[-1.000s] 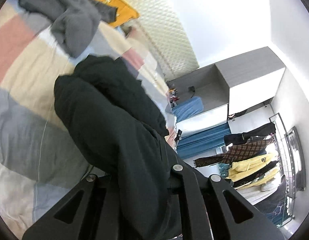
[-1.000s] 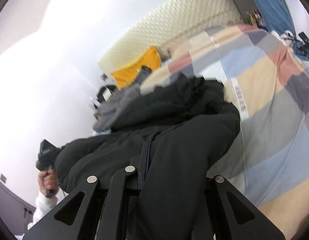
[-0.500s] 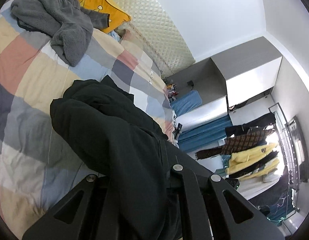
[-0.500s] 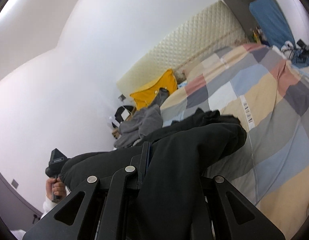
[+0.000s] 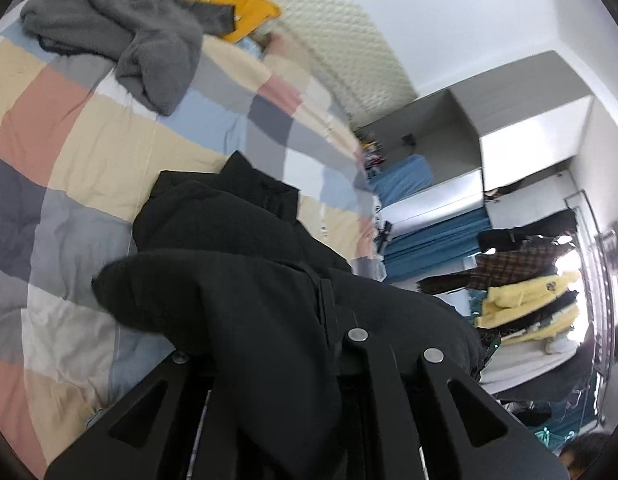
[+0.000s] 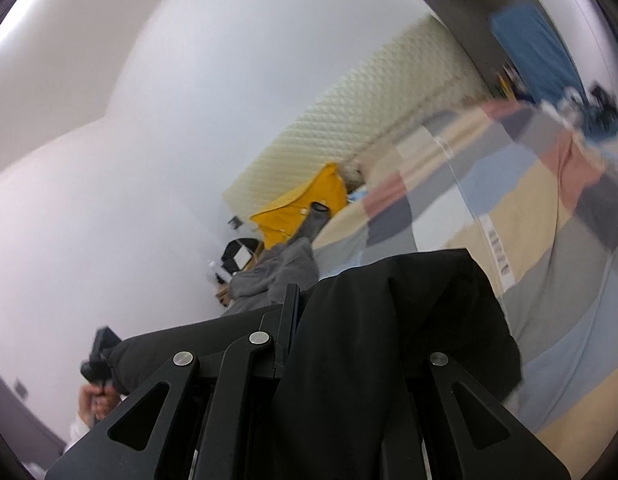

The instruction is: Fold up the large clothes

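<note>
Coat is clamped in both shut grippers, left and right, and stretched between them above the bed.

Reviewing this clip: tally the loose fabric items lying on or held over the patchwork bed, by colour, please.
Black: 1, the black jacket, clamped in both the left gripper and the right gripper
Grey: 1, the grey fleece garment
Yellow: 1, the yellow pillow
Total: 3

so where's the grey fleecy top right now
In the left wrist view, the grey fleecy top lies crumpled upper left on the checked quilt, overlapping the yellow pillow.
</note>
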